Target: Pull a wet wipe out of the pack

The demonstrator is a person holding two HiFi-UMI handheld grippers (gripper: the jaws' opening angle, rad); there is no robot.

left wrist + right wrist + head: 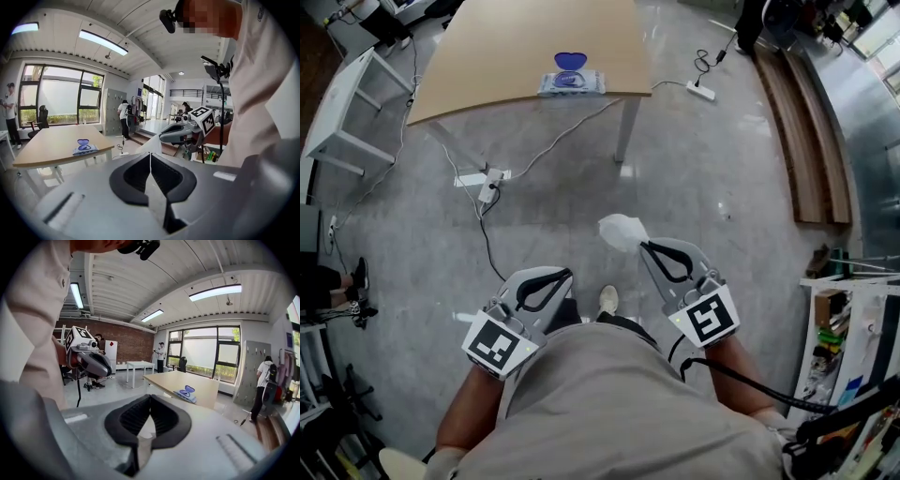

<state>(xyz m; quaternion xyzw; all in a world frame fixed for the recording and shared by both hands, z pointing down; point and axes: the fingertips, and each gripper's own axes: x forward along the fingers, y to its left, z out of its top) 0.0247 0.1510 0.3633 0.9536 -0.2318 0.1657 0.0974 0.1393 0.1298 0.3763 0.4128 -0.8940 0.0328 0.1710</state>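
Floor [722, 187] of grey polished stone fills most of the head view, separating a standing person from the pale wooden surface [487, 47] at the top. A long wooden bench [811, 131] runs along the right, and a cluttered shelf [853, 347] stands nearer the person.

The right gripper [645, 246] has its jaws pressed together on a crumpled white wet wipe [622, 232], held over the floor well apart from the pack [570, 82]. The left gripper [567, 274] is just beside it, its jaws closed with nothing between them.

The pack lies near the surface's front edge, its blue heart-shaped lid [570, 62] standing up. A white cable [562, 131] trails from under the surface to a power strip [490, 178] on the floor between. A shoe [607, 300] shows between the grippers.
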